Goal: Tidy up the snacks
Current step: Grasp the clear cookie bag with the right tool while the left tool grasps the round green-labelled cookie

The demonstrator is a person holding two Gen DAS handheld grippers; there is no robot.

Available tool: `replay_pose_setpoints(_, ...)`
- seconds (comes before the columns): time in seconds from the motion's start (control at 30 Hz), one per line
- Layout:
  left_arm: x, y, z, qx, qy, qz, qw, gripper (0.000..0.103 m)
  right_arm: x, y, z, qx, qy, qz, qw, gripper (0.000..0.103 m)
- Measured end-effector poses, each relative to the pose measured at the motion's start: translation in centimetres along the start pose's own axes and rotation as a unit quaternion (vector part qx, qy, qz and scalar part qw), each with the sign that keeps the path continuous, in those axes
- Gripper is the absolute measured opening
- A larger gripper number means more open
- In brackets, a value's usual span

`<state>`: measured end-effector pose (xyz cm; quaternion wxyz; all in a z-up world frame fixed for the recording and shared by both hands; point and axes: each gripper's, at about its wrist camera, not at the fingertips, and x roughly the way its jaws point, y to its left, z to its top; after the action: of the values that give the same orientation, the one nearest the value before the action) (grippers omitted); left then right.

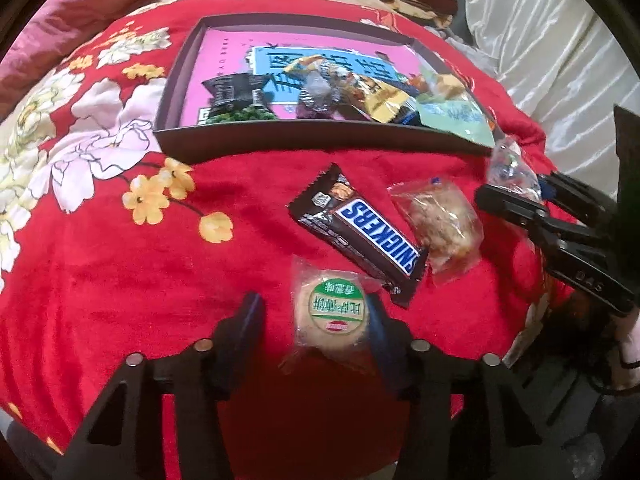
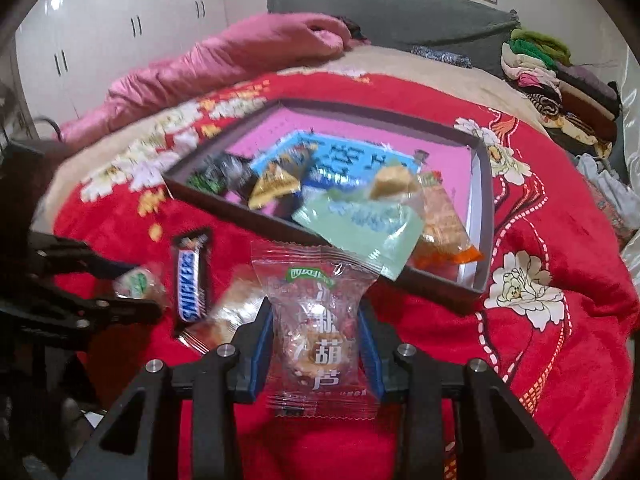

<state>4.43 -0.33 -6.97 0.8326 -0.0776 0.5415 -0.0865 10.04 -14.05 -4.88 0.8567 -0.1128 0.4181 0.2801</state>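
Right wrist view, right fingers [image 2: 316,344] gripping clear candy packet [image 2: 316,320] lengthwise upright, left fingers [image 1: 312,320] around round biscuit [image 1: 332,316]

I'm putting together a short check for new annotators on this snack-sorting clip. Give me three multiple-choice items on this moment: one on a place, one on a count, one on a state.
1. Where does the Snickers bar lie?
A. inside the box
B. on the red blanket, in front of the box
C. on the pink quilt

2. How many snacks lie loose on the blanket, outside the box and outside both grippers?
A. two
B. four
C. none

3. What is the right gripper doing?
A. hanging open over the box
B. shut on a clear candy packet
C. shut on the Snickers bar

Answers: 1 B, it rests on the red blanket before the box's near wall. 2 A, only the Snickers bar and the clear-wrapped pastry. 3 B, the blue pads press the clear candy packet from both sides.
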Motion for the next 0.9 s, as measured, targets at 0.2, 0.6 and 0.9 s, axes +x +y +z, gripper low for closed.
replay_pose_setpoints(0.2, -0.6, 0.5, 0.0, -0.004, -0.008, -0.006, 0.9999, 0.035, -1.1, -0.5, 0.3, 0.021, -0.027, 0.014, 0.999, 0.039)
replay_pose_setpoints(0.6, -4.0, 0.7, 1.4, -0.014, -0.054, -0.016, 0.9983, 0.035, -3.1, -0.9, 1.2, 0.048, -0.091, 0.046, 0.994, 0.039)
replay_pose_setpoints(0.9, -5.1, 0.8, 2.3, -0.018, -0.073, -0.014, 0.9970, 0.035, -3.4, -0.4, 1.5, 0.046, -0.112, 0.050, 0.991, 0.039)
